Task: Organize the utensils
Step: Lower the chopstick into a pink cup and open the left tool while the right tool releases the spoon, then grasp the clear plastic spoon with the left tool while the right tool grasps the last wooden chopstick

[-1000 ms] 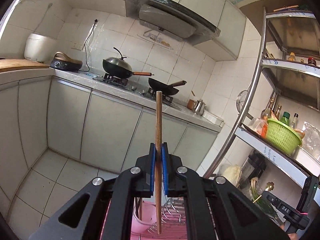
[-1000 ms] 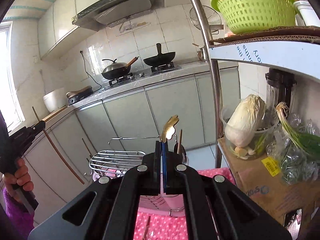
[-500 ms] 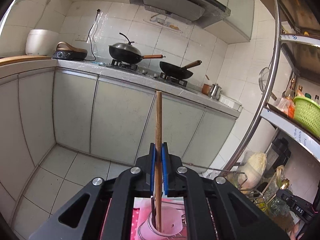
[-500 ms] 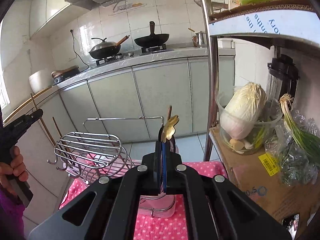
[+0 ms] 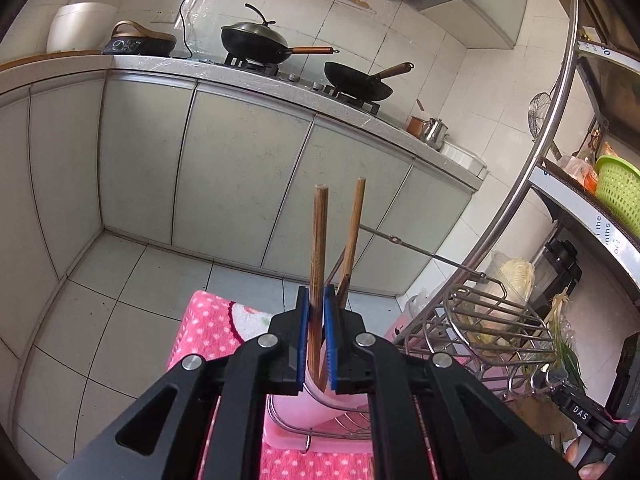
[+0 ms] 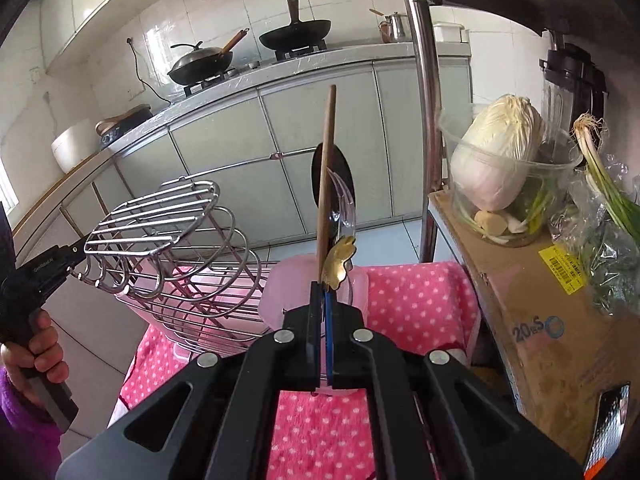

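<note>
A wire rack (image 6: pixel 168 240) stands on the pink dotted cloth (image 6: pixel 416 300), with a pink cup (image 6: pixel 288 280) beside it. The left gripper (image 5: pixel 316 344) clamps an upright chopstick (image 5: pixel 318 248) whose lower end sits in the cup. The right gripper (image 6: pixel 323 336) grips a gold spoon (image 6: pixel 339 264) above the cup.

Your right gripper (image 6: pixel 323 300) holds a gold spoon

Its jaws are pinched on the gold spoon (image 6: pixel 339 261), right above the pink cup (image 6: pixel 280 292). A wooden chopstick (image 6: pixel 326 168) stands in the cup, beside the wire rack (image 6: pixel 168 232).
</note>
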The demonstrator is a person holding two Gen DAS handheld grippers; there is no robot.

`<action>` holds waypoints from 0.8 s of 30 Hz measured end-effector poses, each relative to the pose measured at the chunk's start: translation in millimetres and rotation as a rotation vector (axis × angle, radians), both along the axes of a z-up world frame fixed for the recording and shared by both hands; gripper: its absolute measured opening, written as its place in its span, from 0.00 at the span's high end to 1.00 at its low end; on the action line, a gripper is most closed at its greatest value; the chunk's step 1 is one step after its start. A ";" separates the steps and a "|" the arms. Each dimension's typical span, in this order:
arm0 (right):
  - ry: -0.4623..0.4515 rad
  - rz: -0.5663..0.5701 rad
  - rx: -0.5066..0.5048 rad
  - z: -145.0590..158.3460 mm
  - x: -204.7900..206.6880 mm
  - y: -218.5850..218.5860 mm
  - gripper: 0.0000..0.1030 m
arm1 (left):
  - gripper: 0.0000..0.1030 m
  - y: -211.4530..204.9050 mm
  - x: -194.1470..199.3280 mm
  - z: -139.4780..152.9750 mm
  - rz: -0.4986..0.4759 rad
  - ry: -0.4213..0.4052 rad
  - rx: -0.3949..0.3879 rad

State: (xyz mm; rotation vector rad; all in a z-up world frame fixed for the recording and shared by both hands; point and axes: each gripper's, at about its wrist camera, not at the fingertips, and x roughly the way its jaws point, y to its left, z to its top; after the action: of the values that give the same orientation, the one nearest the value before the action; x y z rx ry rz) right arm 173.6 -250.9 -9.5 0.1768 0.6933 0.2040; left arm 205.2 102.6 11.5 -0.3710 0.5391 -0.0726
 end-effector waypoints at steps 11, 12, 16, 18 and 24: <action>0.036 0.005 0.051 0.9 -5.5 -15.0 0.68 | 0.68 19.6 -17.1 0.9 0.030 0.019 -0.091; 0.031 0.006 0.049 1.9 -8.6 -15.4 0.68 | 0.67 21.0 -20.8 1.0 0.033 0.017 -0.098; 0.019 0.014 0.052 5.3 -23.4 -15.1 0.67 | 0.67 21.2 -38.0 -0.7 0.045 0.018 -0.089; 0.009 0.017 0.054 5.5 -33.8 -14.8 0.67 | 0.67 19.8 -48.5 -2.0 0.053 0.020 -0.081; 0.018 0.054 0.087 -0.3 -64.5 -9.5 0.67 | 0.67 11.2 -80.4 -9.4 0.033 0.040 -0.094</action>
State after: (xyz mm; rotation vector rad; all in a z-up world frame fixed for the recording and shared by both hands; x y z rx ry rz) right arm 109.1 -260.4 -9.8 0.2437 0.7081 0.2847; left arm 124.8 113.8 2.2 -0.4733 0.5704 -0.0592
